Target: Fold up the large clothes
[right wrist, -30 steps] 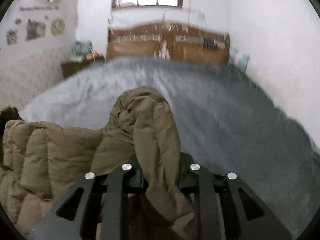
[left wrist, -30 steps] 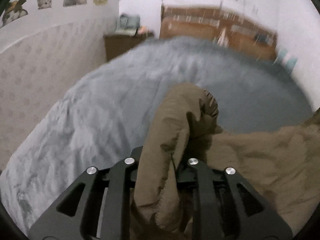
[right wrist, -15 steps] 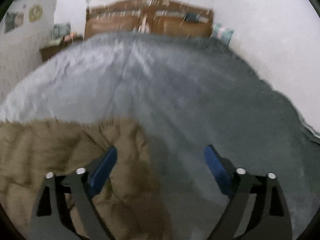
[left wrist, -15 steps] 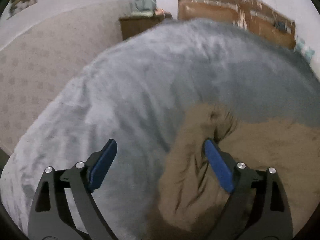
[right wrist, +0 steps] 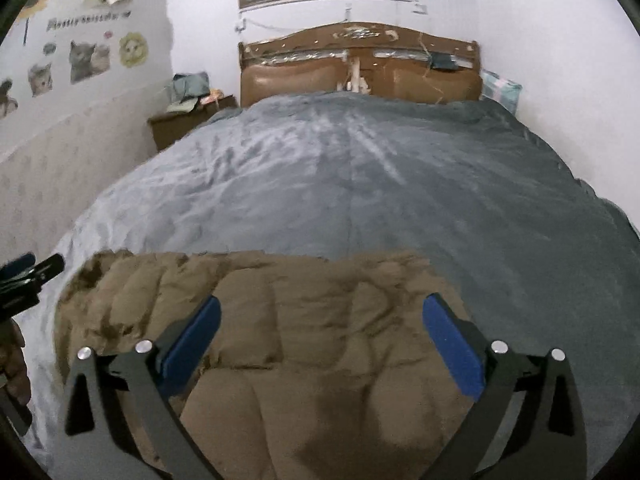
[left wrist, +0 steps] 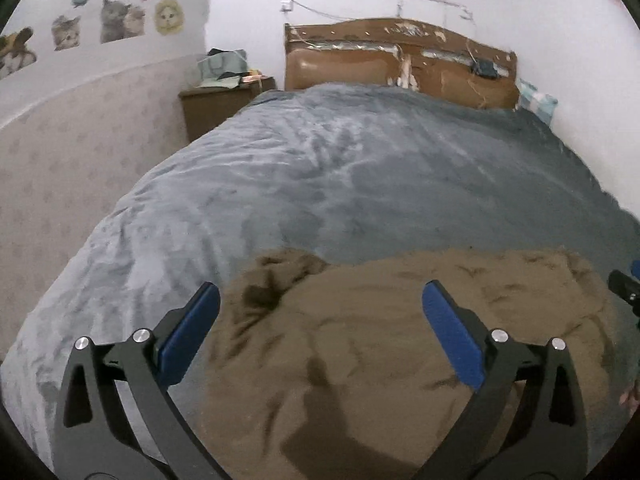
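Note:
A brown quilted jacket lies spread flat on the near end of a grey bed cover. My left gripper hovers over the jacket's left part, its jaws still opening wide; no cloth is pinched between its blue pads. The right wrist view shows the same jacket below my right gripper, whose jaws are also opening wide with nothing between them. Each gripper's tip shows at the edge of the other view.
A wooden headboard and a window close the far end of the bed. A cluttered nightstand stands at the far left by a wall with cat stickers. A hand shows at the left edge.
Both grippers let go of the bunched jacket folds that they held and opened wide. The jacket dropped flat on the bed, and both grippers drew back from it.

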`<state>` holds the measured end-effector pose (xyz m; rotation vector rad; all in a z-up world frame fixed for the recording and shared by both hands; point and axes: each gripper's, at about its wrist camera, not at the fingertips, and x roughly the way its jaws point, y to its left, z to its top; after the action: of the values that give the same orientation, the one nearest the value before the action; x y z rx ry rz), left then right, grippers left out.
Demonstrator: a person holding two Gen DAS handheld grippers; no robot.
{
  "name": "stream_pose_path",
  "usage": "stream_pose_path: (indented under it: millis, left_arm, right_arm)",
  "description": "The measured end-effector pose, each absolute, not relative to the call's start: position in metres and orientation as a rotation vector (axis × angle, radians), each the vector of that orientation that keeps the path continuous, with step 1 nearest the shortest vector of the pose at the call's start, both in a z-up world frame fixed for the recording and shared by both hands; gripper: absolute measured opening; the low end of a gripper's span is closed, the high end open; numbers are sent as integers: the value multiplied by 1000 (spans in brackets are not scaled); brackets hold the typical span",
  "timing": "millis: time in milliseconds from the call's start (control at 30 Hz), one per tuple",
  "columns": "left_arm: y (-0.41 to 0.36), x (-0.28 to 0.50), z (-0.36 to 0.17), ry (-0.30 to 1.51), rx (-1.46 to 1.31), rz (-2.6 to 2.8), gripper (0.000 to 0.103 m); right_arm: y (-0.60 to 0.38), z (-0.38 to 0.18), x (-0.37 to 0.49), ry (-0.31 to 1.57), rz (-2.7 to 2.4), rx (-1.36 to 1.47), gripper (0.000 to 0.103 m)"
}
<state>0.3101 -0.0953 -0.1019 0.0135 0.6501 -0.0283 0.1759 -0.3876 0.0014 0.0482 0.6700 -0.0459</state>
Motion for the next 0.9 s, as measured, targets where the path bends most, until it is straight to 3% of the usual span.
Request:
stream_pose_path:
  millis: [333, 900]
  left_arm:
    - [-122, 369, -190, 740, 28, -44, 100]
    - [-124, 407, -234, 810, 18, -60, 100]
  right_arm:
    - [-387, -84, 245, 810, -83, -28, 101]
    - [-398, -138, 291, 895, -41, 54, 102]
